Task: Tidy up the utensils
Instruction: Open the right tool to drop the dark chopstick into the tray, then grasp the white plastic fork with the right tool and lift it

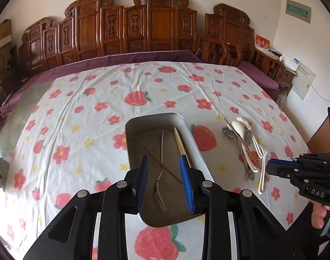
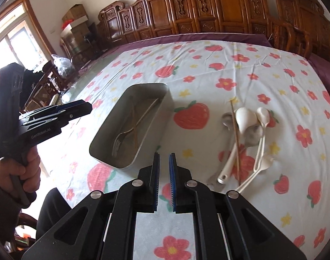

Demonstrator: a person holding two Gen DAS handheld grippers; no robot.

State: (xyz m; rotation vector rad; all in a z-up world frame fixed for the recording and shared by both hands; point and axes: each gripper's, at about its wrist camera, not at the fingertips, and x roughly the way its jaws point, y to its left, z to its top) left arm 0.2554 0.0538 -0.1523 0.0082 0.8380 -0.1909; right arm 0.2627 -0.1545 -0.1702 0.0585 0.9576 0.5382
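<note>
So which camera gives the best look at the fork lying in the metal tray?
The left wrist view: the fork lies directly below, between its jaws, tines clear. The right wrist view shows the fork smaller, inside the tray.

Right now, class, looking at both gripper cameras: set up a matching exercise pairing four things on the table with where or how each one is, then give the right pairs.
Things
1. fork
2. white spoons
3. right gripper
4. left gripper

Descriptions
A. lying in a pile on the strawberry cloth, beside the tray
B. jaws nearly together, nothing between them
C. lying inside the metal tray
D. jaws apart, nothing between them, above the near end of the tray

Pairs: 1-C, 2-A, 3-B, 4-D
</note>
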